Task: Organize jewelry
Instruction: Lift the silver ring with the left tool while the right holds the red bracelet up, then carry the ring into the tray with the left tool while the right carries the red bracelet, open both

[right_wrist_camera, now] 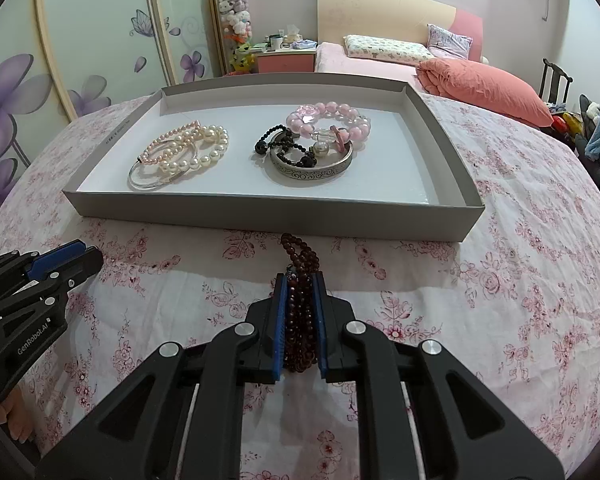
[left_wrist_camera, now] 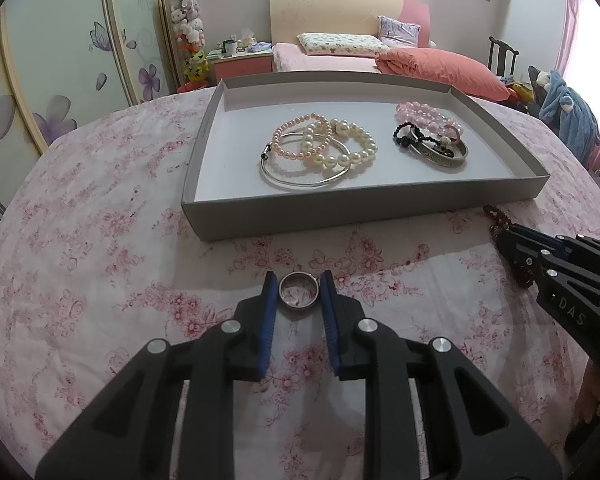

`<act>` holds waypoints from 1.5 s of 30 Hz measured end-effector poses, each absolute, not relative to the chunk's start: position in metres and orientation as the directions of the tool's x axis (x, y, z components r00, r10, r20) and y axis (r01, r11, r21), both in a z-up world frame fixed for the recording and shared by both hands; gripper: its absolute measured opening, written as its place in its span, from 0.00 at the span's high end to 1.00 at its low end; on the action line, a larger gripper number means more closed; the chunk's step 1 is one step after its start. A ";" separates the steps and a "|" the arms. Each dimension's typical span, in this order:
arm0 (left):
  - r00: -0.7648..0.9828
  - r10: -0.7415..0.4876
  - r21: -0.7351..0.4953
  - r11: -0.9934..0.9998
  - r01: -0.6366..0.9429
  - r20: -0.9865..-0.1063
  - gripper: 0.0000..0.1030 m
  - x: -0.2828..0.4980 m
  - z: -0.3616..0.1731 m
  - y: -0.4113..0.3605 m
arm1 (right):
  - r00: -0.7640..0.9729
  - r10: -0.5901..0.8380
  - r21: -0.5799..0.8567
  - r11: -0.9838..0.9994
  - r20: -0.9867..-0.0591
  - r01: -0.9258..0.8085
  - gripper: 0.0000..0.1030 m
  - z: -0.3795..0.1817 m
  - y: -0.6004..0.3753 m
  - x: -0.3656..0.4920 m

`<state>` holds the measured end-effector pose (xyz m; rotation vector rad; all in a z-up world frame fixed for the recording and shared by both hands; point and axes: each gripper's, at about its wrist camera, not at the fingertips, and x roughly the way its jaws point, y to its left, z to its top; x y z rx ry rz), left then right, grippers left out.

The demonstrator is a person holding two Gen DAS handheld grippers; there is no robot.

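- Ring (left_wrist_camera: 299,291) sits pinched between the left gripper (left_wrist_camera: 299,292) pads, just above the floral cloth (left_wrist_camera: 100,240), near the tray (left_wrist_camera: 360,216).
- Dark beads (right_wrist_camera: 300,320) hang clamped in the right gripper (right_wrist_camera: 300,316) — also short of the tray.
- Lift each clear of the near wall, then set it on bare floor, away from the pearls (left_wrist_camera: 340,146) — don't stack.

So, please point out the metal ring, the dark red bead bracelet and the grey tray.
metal ring (left_wrist_camera: 299,290), left wrist view, on its near band.
dark red bead bracelet (right_wrist_camera: 299,320), right wrist view, on the beads between the fingers.
grey tray (right_wrist_camera: 260,212), right wrist view, on its front wall.
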<state>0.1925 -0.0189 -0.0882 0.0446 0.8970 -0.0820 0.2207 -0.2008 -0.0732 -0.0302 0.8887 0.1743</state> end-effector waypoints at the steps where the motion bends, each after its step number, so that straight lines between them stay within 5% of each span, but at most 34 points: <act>1: 0.621 -0.055 0.002 0.996 0.090 -0.782 0.78 0.192 -0.088 -0.019 | 0.617 0.139 0.047 0.985 -0.774 -0.164 0.87 -0.073 -0.201 0.221; 37: 0.623 -0.076 -0.035 0.996 0.078 -0.778 0.79 0.189 -0.087 -0.011 | 0.615 0.160 0.080 0.985 -0.772 -0.155 0.88 -0.072 -0.205 0.220; 45: 0.663 -0.109 -0.095 0.994 0.058 -0.741 0.79 0.164 -0.073 0.001 | 0.682 0.202 0.116 0.979 -0.703 -0.169 0.91 -0.046 -0.202 0.188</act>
